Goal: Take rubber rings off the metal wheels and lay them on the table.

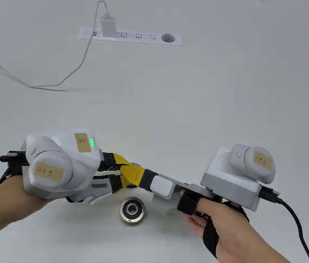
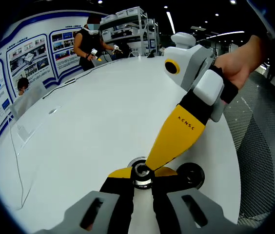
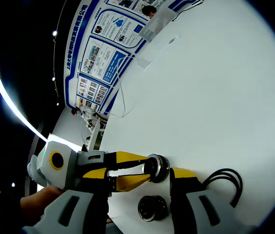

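Observation:
A small metal wheel (image 2: pixel 141 171) with a black rubber ring around it is clamped between the yellow-tipped jaws of my left gripper (image 2: pixel 141 176), just above the table. From the right, my right gripper (image 3: pixel 159 174) reaches the same wheel (image 3: pixel 157 166), one jaw on each side of it, pressing on the ring. In the head view the left gripper (image 1: pixel 120 172) and the right gripper (image 1: pixel 134 175) meet tip to tip. A second wheel (image 1: pixel 132 211) lies flat on the table below them. Loose black rubber rings (image 3: pixel 224 181) lie on the table to the right.
A white power strip (image 1: pixel 132 36) with a plugged-in charger lies at the far edge, and its grey cable (image 1: pixel 61 82) trails off to the left. The white table (image 1: pixel 209 98) stretches between the strip and the grippers. People stand by shelves (image 2: pixel 96 41) beyond it.

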`<state>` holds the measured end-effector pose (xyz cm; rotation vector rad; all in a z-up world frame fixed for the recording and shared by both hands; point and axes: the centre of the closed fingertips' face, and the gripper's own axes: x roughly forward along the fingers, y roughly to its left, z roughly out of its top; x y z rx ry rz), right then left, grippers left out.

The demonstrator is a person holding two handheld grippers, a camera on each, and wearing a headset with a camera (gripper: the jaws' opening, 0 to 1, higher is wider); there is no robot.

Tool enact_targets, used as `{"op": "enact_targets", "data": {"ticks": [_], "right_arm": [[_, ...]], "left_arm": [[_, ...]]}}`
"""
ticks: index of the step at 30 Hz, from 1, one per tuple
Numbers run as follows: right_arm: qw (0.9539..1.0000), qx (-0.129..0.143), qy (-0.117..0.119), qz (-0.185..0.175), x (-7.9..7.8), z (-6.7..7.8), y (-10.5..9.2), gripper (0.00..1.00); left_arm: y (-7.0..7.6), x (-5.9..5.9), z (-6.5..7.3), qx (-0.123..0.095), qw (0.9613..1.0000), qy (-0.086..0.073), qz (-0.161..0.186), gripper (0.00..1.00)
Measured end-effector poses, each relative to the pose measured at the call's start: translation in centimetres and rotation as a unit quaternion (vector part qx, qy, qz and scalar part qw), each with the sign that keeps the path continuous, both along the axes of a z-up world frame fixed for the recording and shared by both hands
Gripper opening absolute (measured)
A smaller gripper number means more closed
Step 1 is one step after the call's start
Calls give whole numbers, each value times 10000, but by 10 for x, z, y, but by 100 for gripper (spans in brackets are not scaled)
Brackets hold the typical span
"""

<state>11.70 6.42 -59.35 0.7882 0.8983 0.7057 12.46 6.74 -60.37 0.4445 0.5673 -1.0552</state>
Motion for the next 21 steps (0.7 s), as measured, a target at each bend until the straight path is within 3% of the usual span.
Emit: {"op": "enact_targets", "data": {"ticks": [9, 21], "right_arm": [[9999, 59, 114, -20, 2, -1, 1, 49], [9999, 70, 98, 8, 0, 1, 2, 45]], "left_arm": [[-1, 0, 0, 0, 10000, -4, -4, 13], [0, 0, 0, -11, 10000, -6, 6, 13]]}}
